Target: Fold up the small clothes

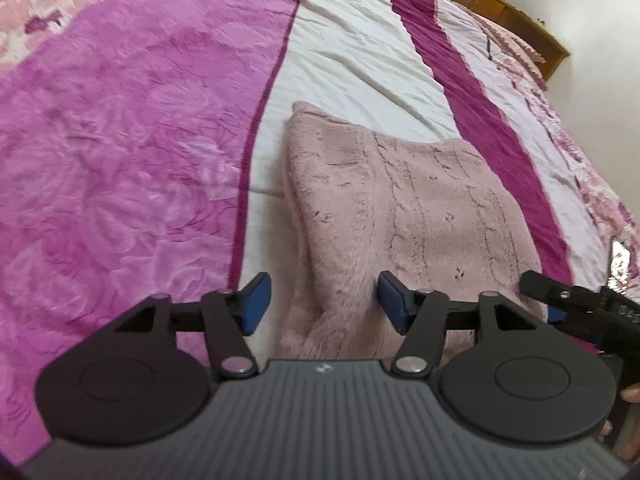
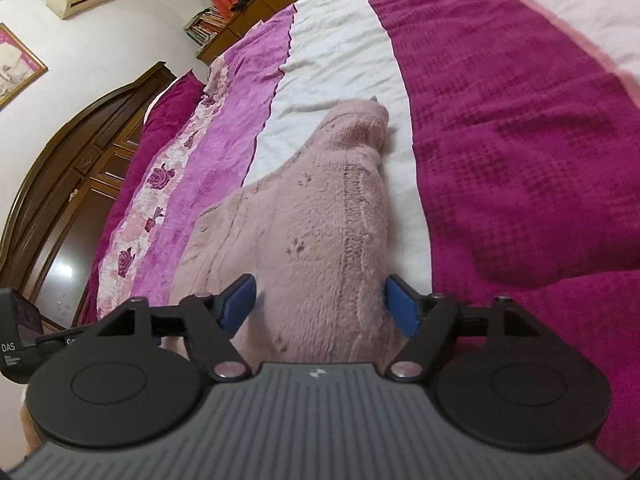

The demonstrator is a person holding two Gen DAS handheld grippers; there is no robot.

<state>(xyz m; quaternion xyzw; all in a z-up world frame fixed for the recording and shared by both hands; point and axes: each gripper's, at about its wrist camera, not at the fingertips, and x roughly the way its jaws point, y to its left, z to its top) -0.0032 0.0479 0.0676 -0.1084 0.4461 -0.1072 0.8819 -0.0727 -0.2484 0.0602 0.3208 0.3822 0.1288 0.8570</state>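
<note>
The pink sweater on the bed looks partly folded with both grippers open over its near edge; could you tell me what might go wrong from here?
1. The fluffy pink sweater looks thick; the open left gripper may pinch only the top layer, so the fold could slip apart.
2. The right gripper straddles a bulky ridge and might also catch the bedspread beneath.
3. Both grippers sit close together and could bump.

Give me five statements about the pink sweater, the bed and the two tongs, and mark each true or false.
1. The pink sweater lies on the bedspread's white stripe. True.
2. The left tongs are clamped shut on the sweater. False: they are open.
3. The right tongs are open. True.
4. The sweater is blue. False: it is pale pink.
5. The bedspread is plain white all over. False: it also has purple and magenta stripes.
</note>
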